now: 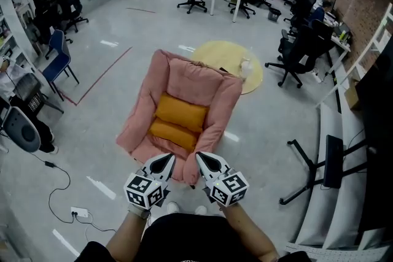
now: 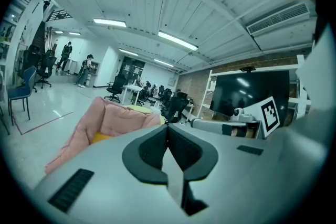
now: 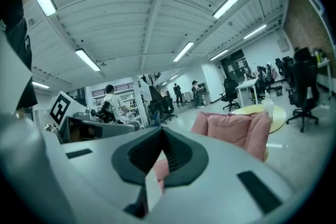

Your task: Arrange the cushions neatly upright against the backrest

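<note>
A pink floor sofa [image 1: 184, 80] lies on the grey floor in the head view, with two orange cushions on it: one [image 1: 181, 111] leans against the backrest, the other [image 1: 173, 134] lies in front of it on the seat. My left gripper [image 1: 167, 159] and right gripper [image 1: 204, 157] hover side by side just before the sofa's near edge, both shut and holding nothing. The pink sofa [image 2: 107, 120] and a sliver of orange cushion [image 2: 101, 137] appear beyond the left gripper [image 2: 168, 128]. Past the right gripper [image 3: 160, 131], the sofa's backrest [image 3: 231, 131] rises.
A round yellow low table [image 1: 230, 61] with a white cup [image 1: 245, 67] stands behind the sofa. Black office chairs [image 1: 295, 52] crowd the right, a blue chair [image 1: 58, 61] the left. A power strip and cable [image 1: 78, 213] lie near my feet. People stand at the far wall.
</note>
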### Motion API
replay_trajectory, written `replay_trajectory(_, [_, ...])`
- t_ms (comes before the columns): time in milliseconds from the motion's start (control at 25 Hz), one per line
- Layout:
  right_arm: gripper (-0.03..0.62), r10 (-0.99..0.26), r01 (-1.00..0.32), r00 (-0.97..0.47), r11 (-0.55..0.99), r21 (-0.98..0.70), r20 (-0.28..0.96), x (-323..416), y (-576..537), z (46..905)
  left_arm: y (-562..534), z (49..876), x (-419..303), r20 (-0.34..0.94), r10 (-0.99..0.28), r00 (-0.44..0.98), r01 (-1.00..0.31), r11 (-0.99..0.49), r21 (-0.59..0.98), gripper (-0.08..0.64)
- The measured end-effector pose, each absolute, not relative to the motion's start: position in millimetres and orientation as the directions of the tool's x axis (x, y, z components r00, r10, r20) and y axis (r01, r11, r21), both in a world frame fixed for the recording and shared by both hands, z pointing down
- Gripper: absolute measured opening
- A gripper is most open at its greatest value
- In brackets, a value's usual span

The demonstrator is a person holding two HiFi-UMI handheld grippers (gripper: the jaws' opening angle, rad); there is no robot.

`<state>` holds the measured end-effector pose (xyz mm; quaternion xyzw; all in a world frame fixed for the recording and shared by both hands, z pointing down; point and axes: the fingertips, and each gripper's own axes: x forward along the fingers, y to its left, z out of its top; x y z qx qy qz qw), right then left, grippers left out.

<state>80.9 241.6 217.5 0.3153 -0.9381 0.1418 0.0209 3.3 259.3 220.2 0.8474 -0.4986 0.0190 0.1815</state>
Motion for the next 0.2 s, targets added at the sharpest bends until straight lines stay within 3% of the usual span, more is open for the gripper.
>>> replay_trajectory(200, [0.008, -0.588, -0.598, -0.800, 0.764, -0.243, 0.120, 83.4, 239.1, 214.0, 254.9, 214.0, 3.6, 0.195, -0.846, 0.496, -0.854, -0.434, 0.286, 0.014])
